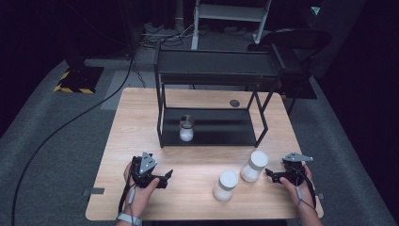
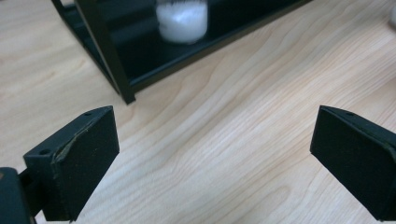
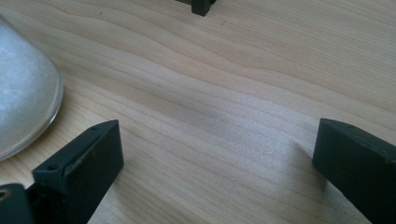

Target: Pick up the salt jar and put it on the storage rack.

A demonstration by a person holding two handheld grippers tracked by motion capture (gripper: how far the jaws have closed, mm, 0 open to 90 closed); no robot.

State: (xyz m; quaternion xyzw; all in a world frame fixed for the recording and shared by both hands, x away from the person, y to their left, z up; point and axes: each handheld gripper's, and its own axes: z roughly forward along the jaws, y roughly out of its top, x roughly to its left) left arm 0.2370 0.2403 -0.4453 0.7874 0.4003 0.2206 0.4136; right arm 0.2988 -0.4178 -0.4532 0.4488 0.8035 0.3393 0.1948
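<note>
Near edge of the wooden surface (image 1: pixel 141 117): left tongs (image 1: pixel 165 176) and right tongs (image 1: pixel 270 173), both spread wide, empty, held low over the wood. Betw. them two white jars: one (image 1: pixel 226 185) nearer, other (image 1: pixel 254 165) just left of right tongs. Farther back, black rack (image 1: pixel 211 75); a glass jar (image 1: pixel 187 128) w/ white contents on its bottom shelf.

A light wooden desk (image 1: pixel 141 113) stands on grey carpet (image 1: pixel 56 141), a black cable (image 1: pixel 61 126) trailing across the floor at 9 o'clock. Beyond it, at 12 o'clock, a white frame (image 1: pixel 230 14) rises; a yellow-and-black striped base (image 1: pixel 77 79) sits at 10 o'clock.
</note>
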